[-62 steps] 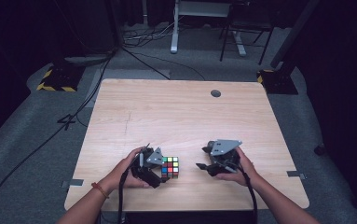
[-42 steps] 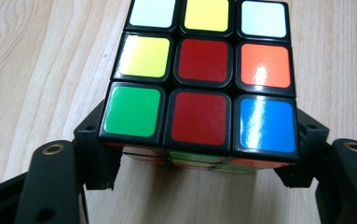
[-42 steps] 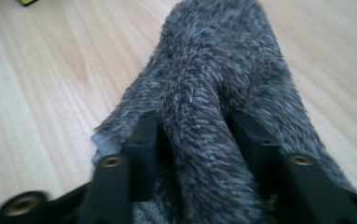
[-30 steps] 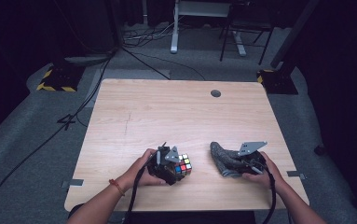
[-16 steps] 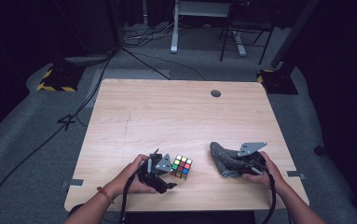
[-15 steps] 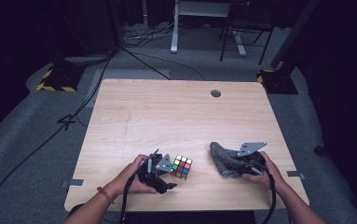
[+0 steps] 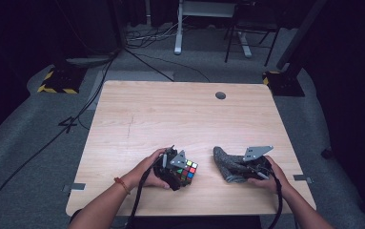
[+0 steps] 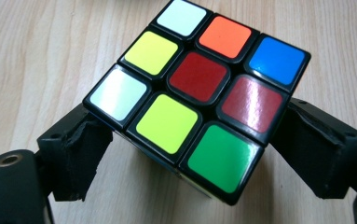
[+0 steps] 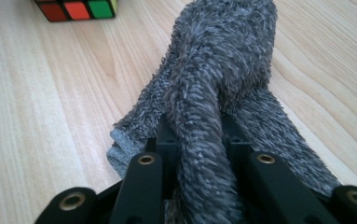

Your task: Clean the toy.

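On the surface we record a puzzle cube between our left hand-held gripper's just-widened jaws, barely gripped if at all, and a grey cloth right of the cube pinched in our right hand-held gripper; wiping seemingly remains.

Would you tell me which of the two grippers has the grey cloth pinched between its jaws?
The right gripper: a fold of the grey cloth is pinched between its jaws, while the left gripper straddles the puzzle cube.
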`<act>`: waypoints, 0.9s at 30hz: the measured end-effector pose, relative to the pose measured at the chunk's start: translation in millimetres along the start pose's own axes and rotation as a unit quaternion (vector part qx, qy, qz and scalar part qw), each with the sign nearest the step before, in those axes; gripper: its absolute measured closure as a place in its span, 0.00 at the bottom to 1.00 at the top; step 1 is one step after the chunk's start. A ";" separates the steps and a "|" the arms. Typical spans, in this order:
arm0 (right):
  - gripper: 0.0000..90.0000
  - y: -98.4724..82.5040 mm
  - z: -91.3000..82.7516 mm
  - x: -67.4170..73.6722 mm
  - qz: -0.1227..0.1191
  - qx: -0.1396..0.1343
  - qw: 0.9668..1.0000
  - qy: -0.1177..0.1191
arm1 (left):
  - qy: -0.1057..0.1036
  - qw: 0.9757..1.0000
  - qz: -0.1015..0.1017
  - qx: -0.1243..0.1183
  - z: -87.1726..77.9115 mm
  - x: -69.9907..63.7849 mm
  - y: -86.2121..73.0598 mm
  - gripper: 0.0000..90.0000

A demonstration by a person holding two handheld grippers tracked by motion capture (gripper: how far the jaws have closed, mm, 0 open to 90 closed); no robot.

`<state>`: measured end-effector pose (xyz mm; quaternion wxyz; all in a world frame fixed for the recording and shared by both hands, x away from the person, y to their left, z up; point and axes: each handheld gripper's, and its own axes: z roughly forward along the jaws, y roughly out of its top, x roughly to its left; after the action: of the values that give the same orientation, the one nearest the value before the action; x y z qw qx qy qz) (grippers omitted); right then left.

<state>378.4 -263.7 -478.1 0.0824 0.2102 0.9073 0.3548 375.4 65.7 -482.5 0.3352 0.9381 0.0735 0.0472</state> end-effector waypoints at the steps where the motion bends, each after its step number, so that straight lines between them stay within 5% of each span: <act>1: 0.83 0.2 0.5 0.2 -0.001 -0.002 1.000 0.003 | -0.002 1.000 0.001 -0.004 0.7 0.6 0.1 0.18; 5: 0.83 2.2 2.3 2.2 -0.001 -0.010 1.000 0.019 | 0.005 1.000 -0.007 -0.012 4.2 2.9 3.6 0.25; 7: 0.83 3.6 4.0 3.7 -0.004 -0.009 1.000 0.023 | 0.006 0.999 -0.017 -0.027 4.9 6.5 5.2 0.17; 13: 0.83 3.4 4.8 4.0 -0.002 -0.013 0.999 0.030 | -0.005 1.000 -0.004 -0.023 12.0 11.1 11.5 0.18; 19: 0.83 2.6 5.4 3.2 0.000 -0.016 0.999 0.031 | -0.033 0.999 -0.018 -0.015 22.5 11.7 10.2 0.31; 27: 0.84 4.8 2.1 5.6 -0.005 -0.033 0.999 0.029 | -0.025 0.999 -0.021 -0.023 21.3 10.0 8.9 0.37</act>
<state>375.5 -256.8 -476.4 0.0644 0.1929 0.8982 0.3897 389.0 47.4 -492.9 0.3595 0.9292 0.0839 0.0183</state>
